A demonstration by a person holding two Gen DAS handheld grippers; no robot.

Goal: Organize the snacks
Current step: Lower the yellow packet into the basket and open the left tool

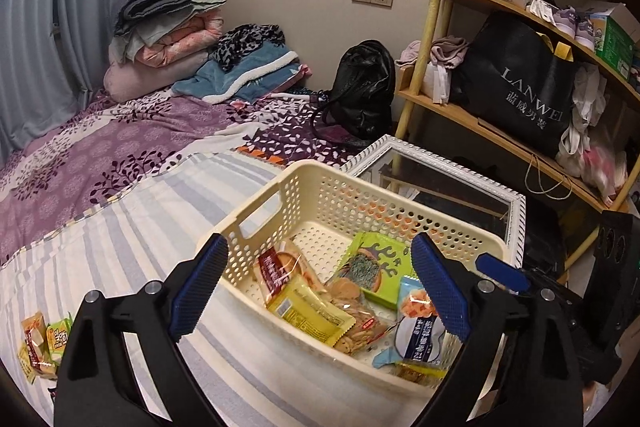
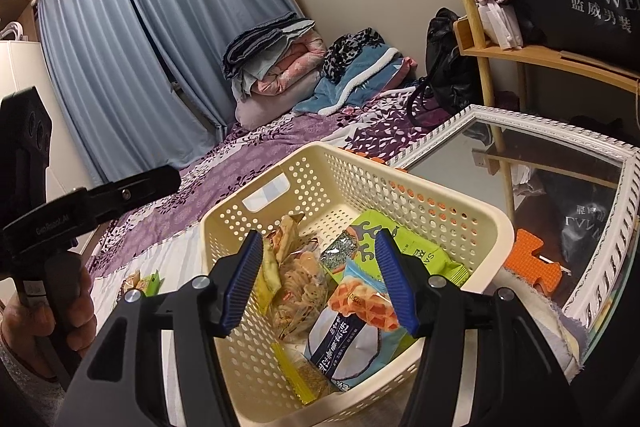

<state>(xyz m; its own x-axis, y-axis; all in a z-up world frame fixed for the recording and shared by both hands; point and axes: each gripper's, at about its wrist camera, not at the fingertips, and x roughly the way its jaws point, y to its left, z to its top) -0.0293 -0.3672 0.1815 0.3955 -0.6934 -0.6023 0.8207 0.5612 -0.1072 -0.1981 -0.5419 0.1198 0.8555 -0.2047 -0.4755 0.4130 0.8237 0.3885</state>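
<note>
A cream perforated basket [image 1: 280,183] stands on the striped bed sheet. Inside lie a green seaweed pack [image 1: 372,267], a yellow packet [image 1: 308,311], a clear bag of crackers [image 1: 356,307], a red-labelled packet [image 1: 276,271] and a blue-white waffle packet [image 1: 420,331]. My left gripper [image 1: 320,243] hangs over the basket with its jaws wide open and nothing between them. Over the basket's near side, my right gripper [image 2: 320,243] stands open above the waffle packet [image 2: 352,323]; its pads press on nothing. A few small snack packs [image 1: 40,343] lie loose on the sheet to the left.
A white-framed mirror [image 1: 440,163] lies right behind the basket, with an orange foam piece [image 2: 528,259] beside it. A wooden shelf [image 1: 460,107] with a black shopping bag [image 1: 516,83] stands at right. A black backpack [image 1: 364,87] and folded bedding [image 1: 168,31] sit at the bed's far end.
</note>
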